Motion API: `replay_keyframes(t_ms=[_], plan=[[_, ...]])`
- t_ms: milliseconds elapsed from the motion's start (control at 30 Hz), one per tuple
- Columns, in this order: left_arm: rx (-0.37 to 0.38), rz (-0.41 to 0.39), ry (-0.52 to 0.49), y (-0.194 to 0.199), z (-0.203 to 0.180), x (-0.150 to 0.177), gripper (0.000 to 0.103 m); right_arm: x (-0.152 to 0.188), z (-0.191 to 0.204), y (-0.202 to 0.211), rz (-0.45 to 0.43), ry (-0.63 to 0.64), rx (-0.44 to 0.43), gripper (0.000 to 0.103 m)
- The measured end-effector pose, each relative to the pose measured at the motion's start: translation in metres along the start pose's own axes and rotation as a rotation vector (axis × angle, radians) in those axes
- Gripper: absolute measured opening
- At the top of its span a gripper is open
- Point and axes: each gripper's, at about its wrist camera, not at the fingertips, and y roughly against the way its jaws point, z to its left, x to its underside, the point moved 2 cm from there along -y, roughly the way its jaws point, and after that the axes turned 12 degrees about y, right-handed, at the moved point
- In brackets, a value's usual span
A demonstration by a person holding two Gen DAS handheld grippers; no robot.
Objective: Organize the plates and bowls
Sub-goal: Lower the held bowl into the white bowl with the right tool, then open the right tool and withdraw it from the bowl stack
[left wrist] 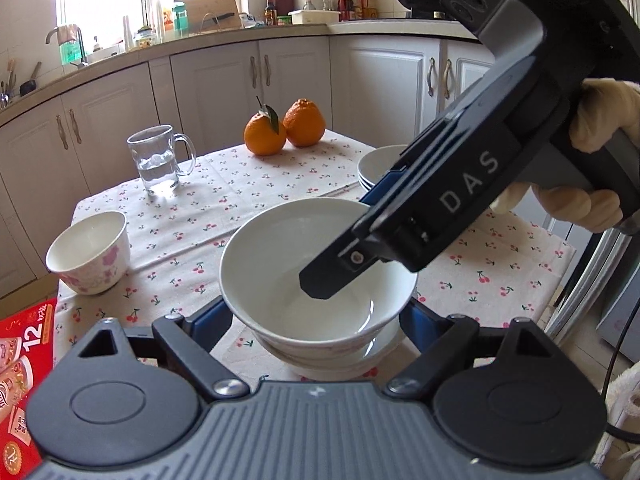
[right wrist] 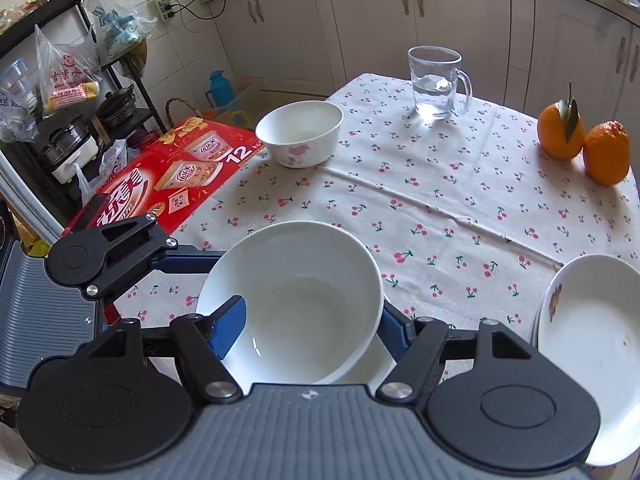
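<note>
A plain white bowl (left wrist: 272, 248) (right wrist: 304, 272) sits slightly tilted on top of lower white bowls (left wrist: 332, 364) (right wrist: 376, 364) at the near edge of the table. My right gripper (left wrist: 344, 240) (right wrist: 312, 320) comes down from the upper right. It is shut on the top bowl, with one finger inside and the other outside the rim. My left gripper (left wrist: 318, 320) has its blue fingers clamped on both sides of the lower bowls. A small flowered bowl (left wrist: 90, 252) (right wrist: 300, 132) stands alone at the left. Stacked white plates (left wrist: 376, 164) (right wrist: 592, 320) lie at the right.
A glass mug (left wrist: 156, 160) (right wrist: 436, 84) with water and two oranges (left wrist: 284, 130) (right wrist: 580, 140) stand at the far side of the cherry-print tablecloth (left wrist: 224, 188) (right wrist: 440, 208). A red carton (left wrist: 24, 360) (right wrist: 172, 168) sits just off the table's left edge. A gloved hand (left wrist: 600, 120) holds the right gripper.
</note>
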Motion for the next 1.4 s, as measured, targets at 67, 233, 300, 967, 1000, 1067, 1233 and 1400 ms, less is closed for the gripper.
replay_keyframes(t_ms=[67, 233, 300, 967, 1000, 1067, 1233, 1400], plan=[[0.0, 0.003, 0.0, -0.001, -0.001, 0.0, 0.09, 0.001, -0.001, -0.001, 0.004, 0.0, 0.002, 0.076], [0.0, 0.019, -0.006, -0.005, -0.002, 0.0, 0.09, 0.003, -0.003, -0.002, 0.007, 0.0, 0.005, 0.076], [0.003, 0.024, -0.007, -0.005, -0.002, 0.0, 0.09, 0.004, -0.003, -0.003, 0.01, 0.0, 0.009, 0.076], [0.034, 0.033, 0.012, -0.008, 0.001, 0.002, 0.093, 0.011, -0.006, -0.004, 0.008, 0.003, 0.038, 0.081], [0.03, 0.028, 0.004, -0.006, 0.0, 0.003, 0.093, 0.011, -0.006, -0.002, -0.002, 0.003, 0.039, 0.085], [0.032, 0.026, 0.003, -0.003, 0.001, 0.004, 0.094, 0.01, -0.004, 0.002, -0.026, 0.01, 0.052, 0.1], [0.021, 0.017, 0.006, 0.008, 0.004, 0.006, 0.094, 0.005, 0.001, 0.008, -0.066, 0.038, 0.059, 0.103], [-0.005, 0.001, 0.002, 0.022, 0.011, 0.01, 0.094, 0.0, 0.007, 0.009, -0.08, 0.048, 0.057, 0.103]])
